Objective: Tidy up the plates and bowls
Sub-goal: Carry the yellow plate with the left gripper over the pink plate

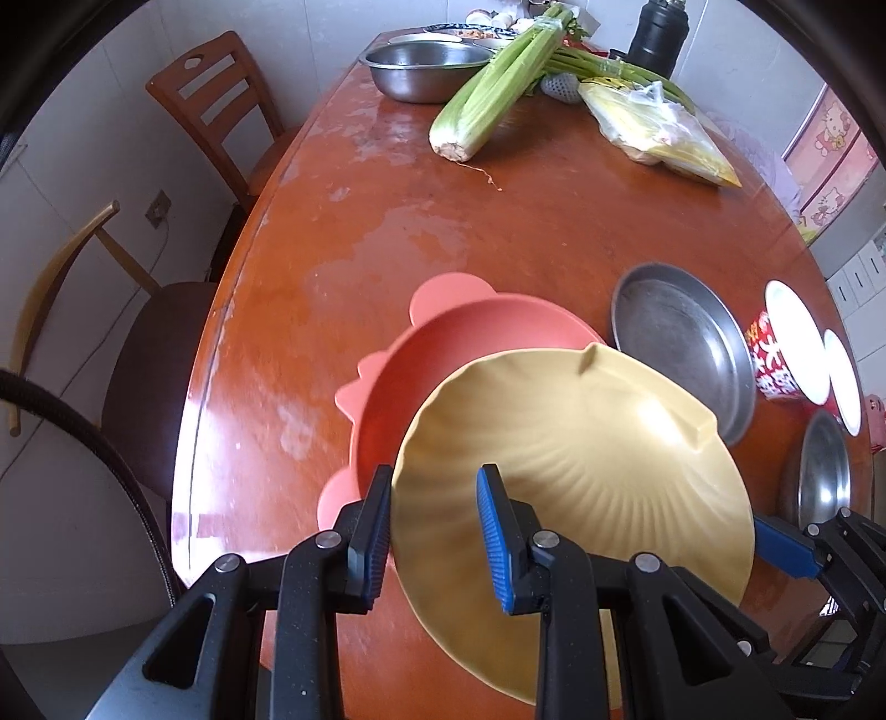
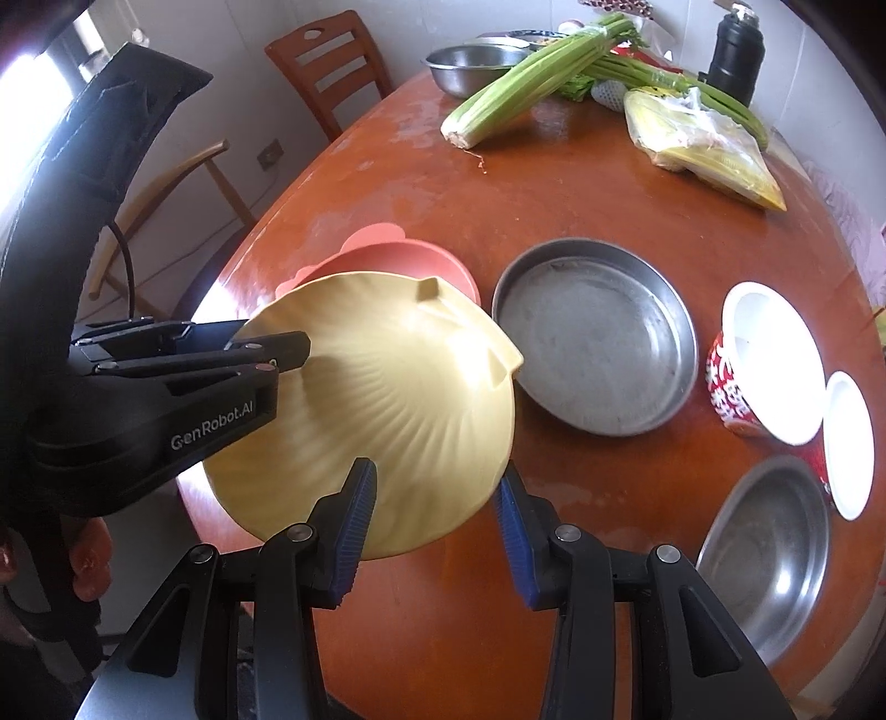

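A yellow shell-shaped plate (image 1: 576, 443) hangs tilted over the table, above a pink plate (image 1: 443, 343) with scalloped edges. My left gripper (image 1: 434, 482) is shut on the yellow plate's near-left rim, one finger outside and the blue pad inside. My right gripper (image 2: 436, 476) is shut on its near-right rim (image 2: 470, 443). Each gripper shows in the other's view. To the right lie a round steel pan (image 2: 598, 338), a steel bowl (image 2: 769, 548), a red-patterned bowl (image 2: 775, 360) and a small white bowl (image 2: 850, 443).
At the far end of the brown table (image 1: 421, 210) are celery (image 1: 498, 83), a steel basin (image 1: 426, 69), a black flask (image 1: 659, 36) and a yellow bag (image 1: 659, 127). Two chairs (image 1: 216, 105) stand along the left edge.
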A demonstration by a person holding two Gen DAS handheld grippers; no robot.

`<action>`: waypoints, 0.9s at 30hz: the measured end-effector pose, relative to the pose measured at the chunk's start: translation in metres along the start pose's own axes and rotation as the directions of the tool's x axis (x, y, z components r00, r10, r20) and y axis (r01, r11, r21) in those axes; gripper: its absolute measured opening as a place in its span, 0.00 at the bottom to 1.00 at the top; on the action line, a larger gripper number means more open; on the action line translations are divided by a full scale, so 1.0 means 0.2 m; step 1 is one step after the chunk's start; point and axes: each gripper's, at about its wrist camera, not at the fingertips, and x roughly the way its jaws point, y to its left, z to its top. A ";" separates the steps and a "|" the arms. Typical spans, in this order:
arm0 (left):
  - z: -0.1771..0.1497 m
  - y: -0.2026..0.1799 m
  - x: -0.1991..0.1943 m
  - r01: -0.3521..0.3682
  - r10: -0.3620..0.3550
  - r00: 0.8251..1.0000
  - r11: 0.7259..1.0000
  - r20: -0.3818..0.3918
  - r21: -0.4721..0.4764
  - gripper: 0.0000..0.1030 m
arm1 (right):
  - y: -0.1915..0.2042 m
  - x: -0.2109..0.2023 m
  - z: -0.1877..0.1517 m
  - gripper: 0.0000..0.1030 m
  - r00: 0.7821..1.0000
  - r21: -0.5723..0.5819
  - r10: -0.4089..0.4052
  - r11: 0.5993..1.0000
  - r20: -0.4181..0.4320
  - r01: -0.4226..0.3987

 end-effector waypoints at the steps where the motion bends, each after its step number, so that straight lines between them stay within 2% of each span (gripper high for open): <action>1: 0.01 0.00 0.01 -0.004 0.004 1.000 1.000 0.000 0.001 0.29 | 0.00 0.01 0.01 0.45 1.000 0.009 0.002 1.000 -0.003 -0.002; 15: 0.18 0.09 0.15 -0.050 0.050 0.999 0.999 0.005 0.012 0.29 | 0.05 0.14 0.15 0.45 1.000 0.045 0.000 0.999 -0.022 0.001; 21: 0.19 0.12 0.17 -0.040 0.040 0.999 0.999 0.008 -0.005 0.29 | 0.07 0.22 0.16 0.45 0.998 0.024 -0.003 1.000 -0.064 0.004; 27: 0.20 0.12 0.17 -0.046 0.046 0.999 0.999 0.012 0.007 0.30 | 0.07 0.23 0.15 0.45 0.997 0.016 0.015 1.000 -0.070 -0.014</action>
